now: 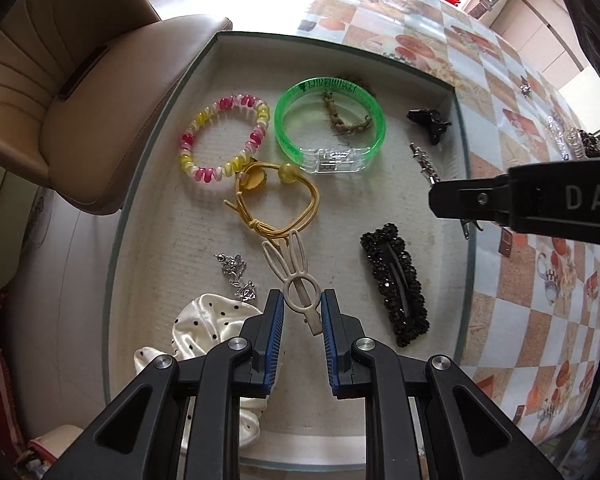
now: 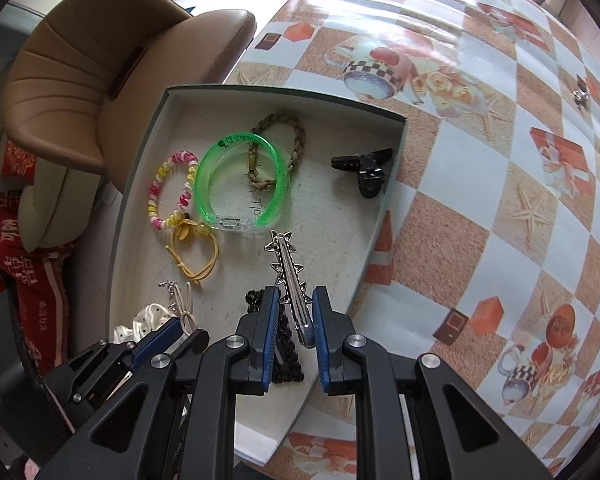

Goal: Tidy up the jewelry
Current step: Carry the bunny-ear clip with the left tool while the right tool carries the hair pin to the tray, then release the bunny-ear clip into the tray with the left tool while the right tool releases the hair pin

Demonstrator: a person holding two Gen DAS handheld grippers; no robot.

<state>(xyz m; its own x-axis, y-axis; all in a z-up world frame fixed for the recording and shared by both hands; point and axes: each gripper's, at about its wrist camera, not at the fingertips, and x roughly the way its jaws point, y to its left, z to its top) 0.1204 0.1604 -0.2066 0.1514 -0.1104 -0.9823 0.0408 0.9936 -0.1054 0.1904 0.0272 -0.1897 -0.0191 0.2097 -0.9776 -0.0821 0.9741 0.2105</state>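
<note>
You're placing clips: left gripper (image 1: 302,312) pinches the bunny clip (image 1: 294,280), right gripper (image 2: 296,316) the star clip (image 2: 290,276). Lower both into the tray (image 1: 148,184), then release.

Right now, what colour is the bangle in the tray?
Translucent green bangle with a clear clasp section; the left wrist view shows it best.

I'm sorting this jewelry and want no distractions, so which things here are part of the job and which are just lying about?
Job:
- tray
- bunny clip in left tool
- star clip in right tool
- green bangle
- spiral tie
- yellow tie
- black clip
- claw clip

Lying about:
- chair
- tablecloth
- red cloth
</note>
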